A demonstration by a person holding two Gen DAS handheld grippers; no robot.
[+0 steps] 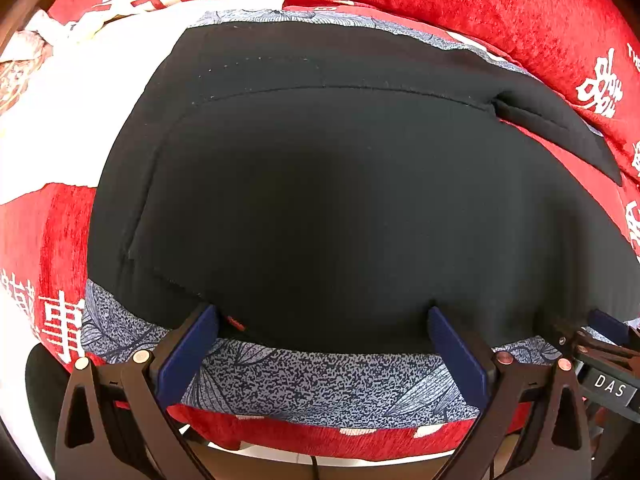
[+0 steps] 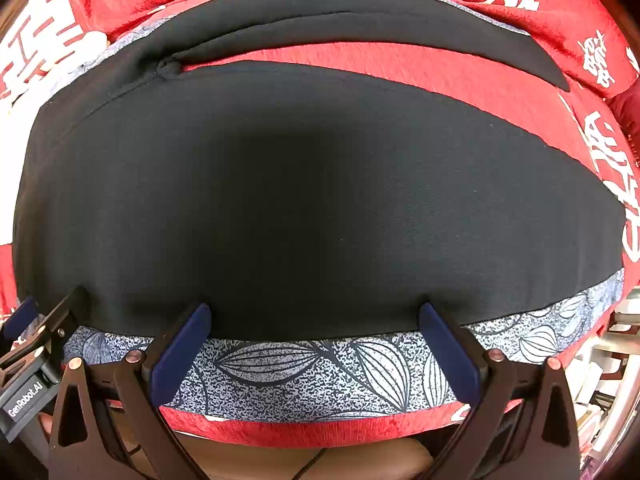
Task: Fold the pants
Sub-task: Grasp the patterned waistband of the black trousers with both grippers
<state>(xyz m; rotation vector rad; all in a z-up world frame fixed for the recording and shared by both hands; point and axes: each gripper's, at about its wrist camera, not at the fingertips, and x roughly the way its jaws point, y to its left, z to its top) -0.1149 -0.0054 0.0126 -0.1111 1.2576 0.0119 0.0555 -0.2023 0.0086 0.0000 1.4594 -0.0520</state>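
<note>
Black pants (image 1: 340, 200) lie spread flat on a red bed cover, over a grey-blue leaf-print strip. In the right wrist view the pants (image 2: 312, 200) show two legs parting toward the right, with red cover between them. My left gripper (image 1: 324, 314) is open, its blue pads (image 1: 188, 354) wide apart at the pants' near edge. My right gripper (image 2: 316, 312) is open too, its blue pads (image 2: 450, 354) at the near edge of the closer leg. Neither holds cloth. Each gripper shows at the edge of the other's view.
The red cover with white characters (image 1: 60, 328) spreads all around. The leaf-print strip (image 2: 312, 372) runs along the bed's near edge. A red cushion (image 1: 460, 4) lies behind the pants. White cloth (image 1: 72, 92) lies at the far left.
</note>
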